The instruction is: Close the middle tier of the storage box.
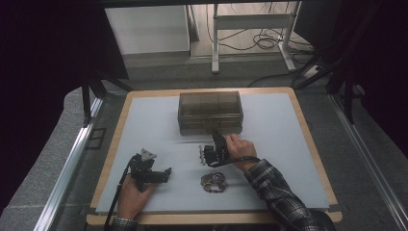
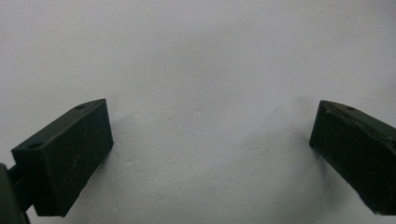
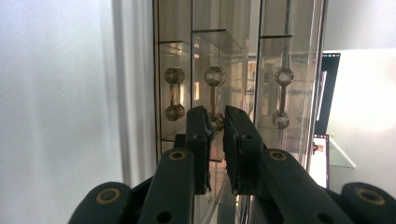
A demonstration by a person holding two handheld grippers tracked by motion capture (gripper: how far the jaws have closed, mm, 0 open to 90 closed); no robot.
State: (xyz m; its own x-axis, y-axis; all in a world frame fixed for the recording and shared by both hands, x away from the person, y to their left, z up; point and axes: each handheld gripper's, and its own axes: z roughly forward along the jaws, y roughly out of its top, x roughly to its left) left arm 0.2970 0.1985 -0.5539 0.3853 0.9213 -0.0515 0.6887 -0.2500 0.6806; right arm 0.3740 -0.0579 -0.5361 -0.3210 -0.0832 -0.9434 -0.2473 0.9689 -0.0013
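Right now the right gripper [image 3: 215, 122] is closing its jaws down narrow on the middle drawer handle [image 3: 215, 95] of a smoky clear plastic drawer box [image 1: 210, 112], which is sitting toward twelve o'clock on the surface [image 1: 284, 159], just beyond the person's right hand [image 1: 239, 148]. In the right gripper view the handle is reading as a slim bar between two faceted knobs, with matching handles at nine and three o'clock of it, and the black jaws are pinching the lower end of the bar. The left gripper [image 1: 153, 174] is resting at about seven o'clock on the surface, its jaws standing wide with nothing between them, as its own view shows over the pale, faintly scuffed mat. A small tangle of jewellery, perhaps a chain or bracelet [image 1: 214, 182], is lying at six o'clock of the right gripper, and a small pale item [image 1: 201, 154] is sitting just to nine o'clock of it; what that is cannot be told. The grip is looking risky: the handle is smooth, hard and rounded, and the jaws are catching it low, so a pull may be slipping off. The box is light plastic and nothing is bracing it, so it may be sliding forward with the drawer instead of opening.
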